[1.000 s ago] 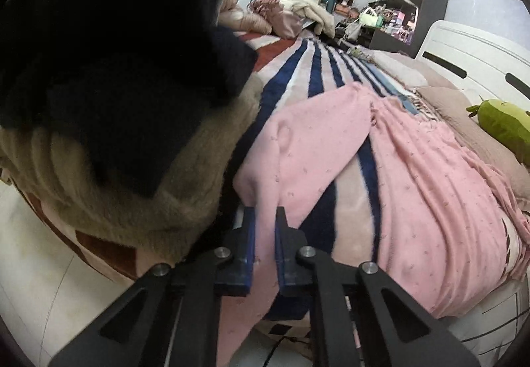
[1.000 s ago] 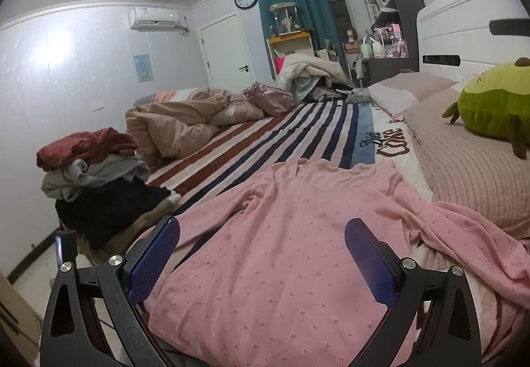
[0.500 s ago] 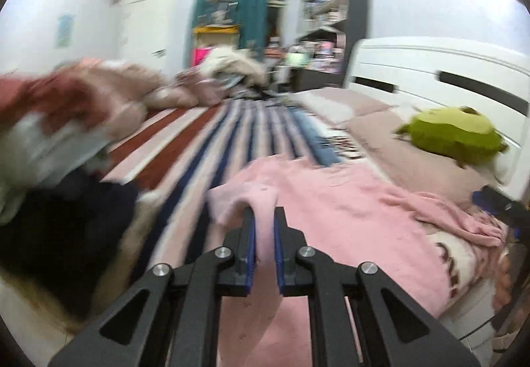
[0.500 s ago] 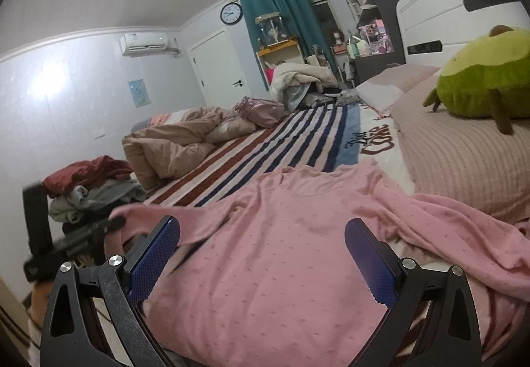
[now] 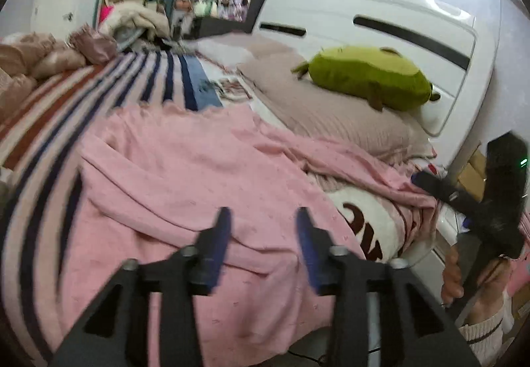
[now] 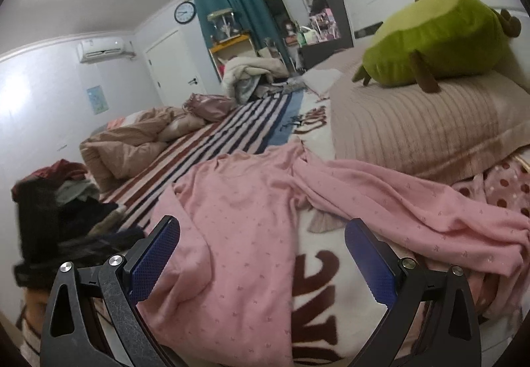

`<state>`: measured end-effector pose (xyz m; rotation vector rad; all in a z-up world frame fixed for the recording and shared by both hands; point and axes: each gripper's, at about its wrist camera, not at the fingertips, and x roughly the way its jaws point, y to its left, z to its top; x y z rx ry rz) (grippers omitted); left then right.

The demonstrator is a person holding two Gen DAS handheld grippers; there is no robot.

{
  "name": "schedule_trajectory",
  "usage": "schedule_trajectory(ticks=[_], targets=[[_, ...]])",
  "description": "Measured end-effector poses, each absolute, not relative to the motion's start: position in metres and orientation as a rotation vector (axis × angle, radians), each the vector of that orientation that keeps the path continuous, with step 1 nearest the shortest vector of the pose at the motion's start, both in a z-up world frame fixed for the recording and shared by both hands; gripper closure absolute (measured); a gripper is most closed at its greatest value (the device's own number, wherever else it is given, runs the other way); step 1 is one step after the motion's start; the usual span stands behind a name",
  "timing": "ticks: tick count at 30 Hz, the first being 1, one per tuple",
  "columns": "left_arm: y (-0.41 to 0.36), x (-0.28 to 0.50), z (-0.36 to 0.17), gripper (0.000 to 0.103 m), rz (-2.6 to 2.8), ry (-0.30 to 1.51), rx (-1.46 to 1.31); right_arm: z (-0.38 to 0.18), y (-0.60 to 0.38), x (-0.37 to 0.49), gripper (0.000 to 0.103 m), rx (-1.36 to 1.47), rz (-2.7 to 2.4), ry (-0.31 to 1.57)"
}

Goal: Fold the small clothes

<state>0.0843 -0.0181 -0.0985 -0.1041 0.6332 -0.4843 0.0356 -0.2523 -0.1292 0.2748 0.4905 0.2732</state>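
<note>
That pink top [image 6: 238,217] is soft, floppy knit, so grab the loose sleeve [image 6: 414,201] near the pillow [image 6: 414,131]; left gripper [image 5: 261,234] jaws just opened, empty, right gripper [image 6: 261,254] wide open, empty.

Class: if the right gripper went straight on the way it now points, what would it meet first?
Probably the blanket between the pink top and its spread sleeve; the open right gripper holds nothing. Depth is uncertain.

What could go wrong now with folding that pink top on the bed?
1. The left gripper has just been opening with nothing between its fingers, so the folded-over sleeve of the pink dotted knit top may slip back.
2. The other sleeve lies bunched against the beige ribbed pillow; folding it so may trap wrinkles.
3. The open right gripper might pinch the lettered fleece blanket too.
</note>
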Motion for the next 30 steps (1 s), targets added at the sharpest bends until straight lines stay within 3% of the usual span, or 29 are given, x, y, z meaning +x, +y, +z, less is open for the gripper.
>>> schedule_trajectory(ticks=[11, 13, 14, 20, 22, 23, 24, 26, 30], targets=[[0.098, 0.036, -0.073, 0.048, -0.185, 0.487, -0.149, -0.149, -0.131, 0.067, 0.004, 0.081, 0.502, 0.601], [0.118, 0.029, -0.079, 0.048, -0.177, 0.483, -0.182, -0.168, -0.108, 0.085, 0.025, -0.001, 0.437, 0.679], [0.126, 0.025, -0.082, 0.048, -0.175, 0.481, -0.195, -0.177, -0.102, 0.094, 0.041, -0.024, 0.396, 0.705], [0.156, 0.014, -0.101, 0.048, -0.164, 0.489, -0.241, -0.211, -0.084, 0.134, 0.052, -0.071, 0.385, 0.808], [0.164, 0.014, -0.106, 0.048, -0.165, 0.494, -0.257, -0.212, -0.075, 0.139, 0.063, -0.136, 0.397, 0.829], [0.167, 0.014, -0.107, 0.048, -0.164, 0.495, -0.262, -0.210, -0.072, 0.141, 0.082, -0.158, 0.383, 0.825], [0.169, 0.015, -0.108, 0.048, -0.163, 0.494, -0.268, -0.207, -0.073, 0.141, 0.092, -0.157, 0.366, 0.821], [0.172, 0.016, -0.109, 0.048, -0.165, 0.488, -0.283, -0.201, -0.081, 0.143, 0.099, -0.107, 0.359, 0.809], [0.173, 0.020, -0.108, 0.048, -0.178, 0.479, -0.299, -0.189, -0.098, 0.142, 0.100, -0.033, 0.336, 0.776]])
